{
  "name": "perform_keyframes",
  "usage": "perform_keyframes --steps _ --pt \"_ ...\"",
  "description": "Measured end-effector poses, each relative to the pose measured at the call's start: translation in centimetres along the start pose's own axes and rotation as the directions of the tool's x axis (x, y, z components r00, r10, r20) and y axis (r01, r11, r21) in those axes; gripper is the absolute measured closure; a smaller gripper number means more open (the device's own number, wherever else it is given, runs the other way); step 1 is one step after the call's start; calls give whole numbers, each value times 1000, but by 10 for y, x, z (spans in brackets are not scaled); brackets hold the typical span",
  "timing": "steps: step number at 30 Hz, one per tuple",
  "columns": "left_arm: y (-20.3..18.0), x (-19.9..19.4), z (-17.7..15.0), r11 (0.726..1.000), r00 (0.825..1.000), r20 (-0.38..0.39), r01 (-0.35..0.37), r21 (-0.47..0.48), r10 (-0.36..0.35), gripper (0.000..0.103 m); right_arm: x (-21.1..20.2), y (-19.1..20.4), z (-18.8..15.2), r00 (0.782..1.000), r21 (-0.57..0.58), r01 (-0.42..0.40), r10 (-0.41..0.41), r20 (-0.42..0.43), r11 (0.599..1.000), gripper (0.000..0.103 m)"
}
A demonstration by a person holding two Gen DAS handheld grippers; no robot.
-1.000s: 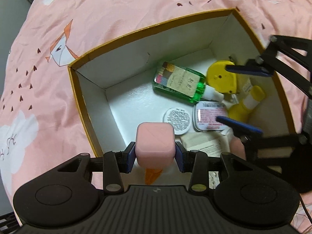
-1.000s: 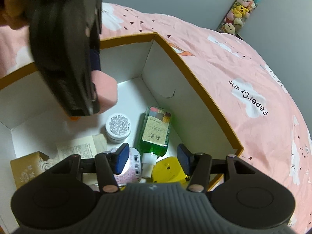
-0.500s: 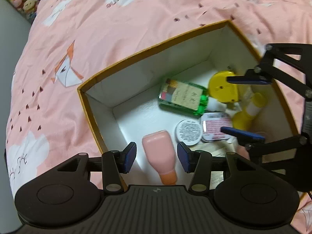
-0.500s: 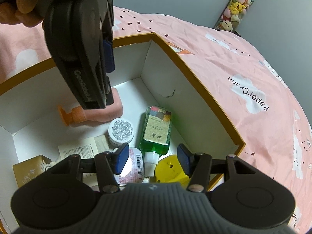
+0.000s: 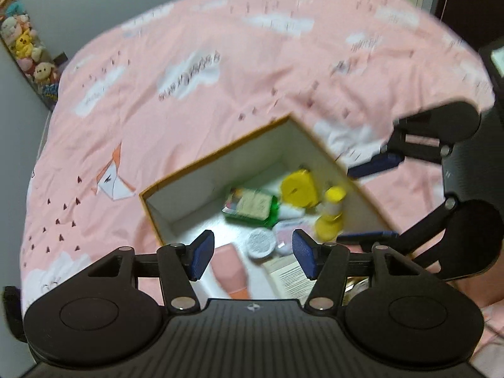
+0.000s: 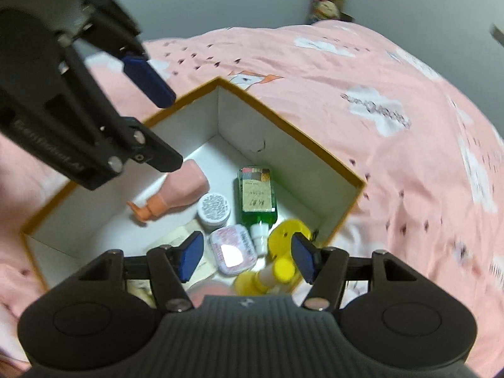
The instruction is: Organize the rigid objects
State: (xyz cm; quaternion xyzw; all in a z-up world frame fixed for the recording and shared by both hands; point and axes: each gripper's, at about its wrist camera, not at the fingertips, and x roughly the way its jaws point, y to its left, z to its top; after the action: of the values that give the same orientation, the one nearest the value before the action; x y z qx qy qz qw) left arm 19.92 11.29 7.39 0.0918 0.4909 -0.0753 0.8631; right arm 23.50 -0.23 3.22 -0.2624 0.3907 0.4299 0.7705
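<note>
An open cardboard box (image 5: 220,152) with white inner walls sits on a pink bedspread. On its floor lie a pink pump bottle (image 6: 186,186), a green bottle (image 6: 256,195), a white jar (image 6: 214,209), a pink tin (image 6: 231,249), a yellow round case (image 6: 288,230) and a yellow bottle (image 6: 267,277). My left gripper (image 5: 252,252) hangs above the box's near side with its jaws opening and nothing between them; the pink bottle (image 5: 230,274) lies below it. My right gripper (image 6: 247,256) hovers over the tin and yellow items, jaws opening, holding nothing.
The pink bedspread (image 5: 189,94) with cloud prints surrounds the box on all sides. Plush toys (image 5: 25,53) stand by the grey wall at the far left. A printed leaflet (image 6: 176,239) lies on the box floor. The right gripper (image 5: 371,201) reaches over the box's right rim.
The left gripper let go of the pink bottle, which now lies on the box floor, then rose out of the box and opened wider. The right gripper also lifted, rolled and opened a little.
</note>
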Motion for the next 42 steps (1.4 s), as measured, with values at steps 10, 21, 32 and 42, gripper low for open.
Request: perform_keyframes --steps 10,21,32,42 --pt "-47 -81 -43 991 922 385 87 -100 -42 28 -100 10 -56 985 203 47 -79 151 978 26" --pt "-133 -100 -118 986 786 606 -24 -166 121 27 -178 50 -156 858 482 253 -425 289 839 20" --pt "-149 -71 -152 943 765 591 -62 -326 254 26 -178 80 -219 770 589 373 -593 235 717 9" --pt "-145 -44 -178 932 837 504 -19 -361 213 25 -150 70 -231 833 663 303 -528 165 684 7"
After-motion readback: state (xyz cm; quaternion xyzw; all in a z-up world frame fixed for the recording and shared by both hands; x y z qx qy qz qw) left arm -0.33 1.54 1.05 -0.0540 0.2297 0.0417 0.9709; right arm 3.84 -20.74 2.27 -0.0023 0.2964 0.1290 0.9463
